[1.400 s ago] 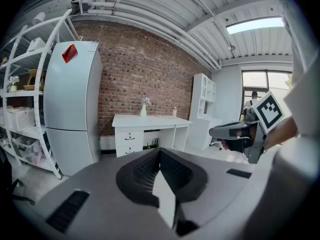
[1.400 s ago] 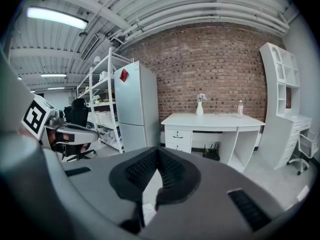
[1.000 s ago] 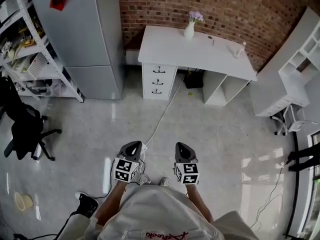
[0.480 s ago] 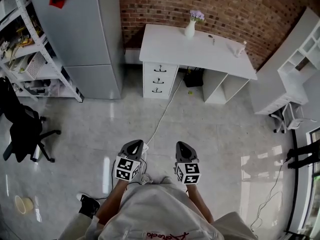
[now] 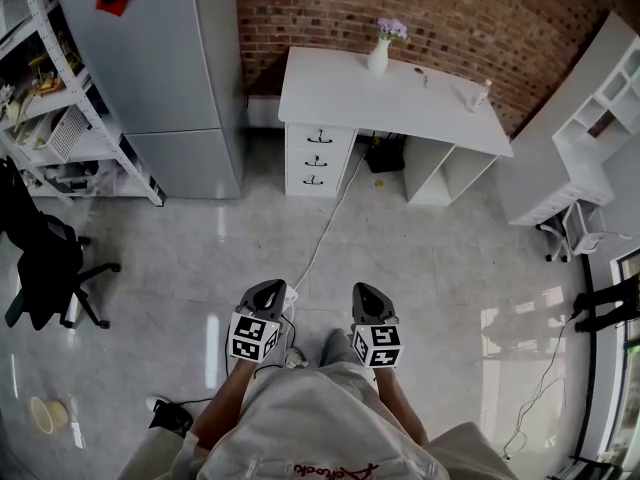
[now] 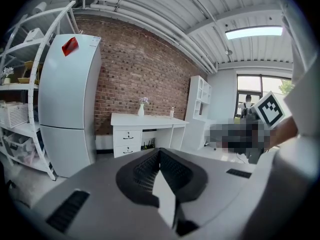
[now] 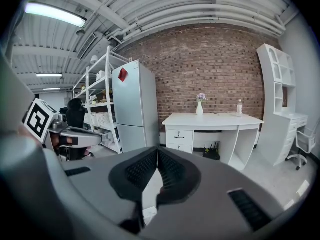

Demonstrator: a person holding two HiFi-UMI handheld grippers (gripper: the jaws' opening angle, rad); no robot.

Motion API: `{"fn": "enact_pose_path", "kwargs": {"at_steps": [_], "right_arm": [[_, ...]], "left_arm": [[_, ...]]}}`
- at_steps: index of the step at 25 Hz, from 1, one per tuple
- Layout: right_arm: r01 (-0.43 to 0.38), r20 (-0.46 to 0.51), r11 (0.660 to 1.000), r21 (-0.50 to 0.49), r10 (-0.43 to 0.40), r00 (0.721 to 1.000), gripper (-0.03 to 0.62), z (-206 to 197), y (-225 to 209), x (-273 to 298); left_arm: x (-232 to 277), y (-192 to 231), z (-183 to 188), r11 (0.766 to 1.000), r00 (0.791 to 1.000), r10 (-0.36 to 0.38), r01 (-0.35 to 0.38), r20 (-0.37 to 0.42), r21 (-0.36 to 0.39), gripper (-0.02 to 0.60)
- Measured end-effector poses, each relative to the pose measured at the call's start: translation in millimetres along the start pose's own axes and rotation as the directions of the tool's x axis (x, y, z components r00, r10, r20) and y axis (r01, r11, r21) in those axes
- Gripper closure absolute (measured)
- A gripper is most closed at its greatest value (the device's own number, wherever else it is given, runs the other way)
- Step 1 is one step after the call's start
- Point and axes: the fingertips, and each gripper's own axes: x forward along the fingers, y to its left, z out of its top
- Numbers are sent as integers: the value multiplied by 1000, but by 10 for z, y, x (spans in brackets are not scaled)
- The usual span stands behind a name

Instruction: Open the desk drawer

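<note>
You've stepped fwd a bit: knee (image 5: 338,346) now shows between left gripper (image 5: 268,289) & right gripper (image 5: 366,291). Both sit side by side over floor (image 5: 430,258), fingers closed, nothing in them. Bench (image 5: 400,96) well ahead; drawers (image 5: 318,160) under its fridge-side end, all shut, next to fridge (image 5: 165,68).

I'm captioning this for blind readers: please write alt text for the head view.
Seen from above, a person holds a grey left gripper and right gripper, both shut and empty, over a pale floor, far short of a white desk whose three drawers are closed, against a red brick wall. A tall grey fridge stands left of the desk.
</note>
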Motion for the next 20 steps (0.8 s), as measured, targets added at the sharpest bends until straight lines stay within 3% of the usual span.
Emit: {"fn": "enact_pose_path", "kwargs": {"at_steps": [9,20], "right_arm": [[-32,-13,999,6,32,999,576,-22,27,234],[-48,-28,999,22,49,998,576,148,-434,789]], "left_arm": [[141,166,-11,1000,1000,13,-13,-10,-3,569],[786,357,244,1000,999,28,-28,-23,7,569]]}}
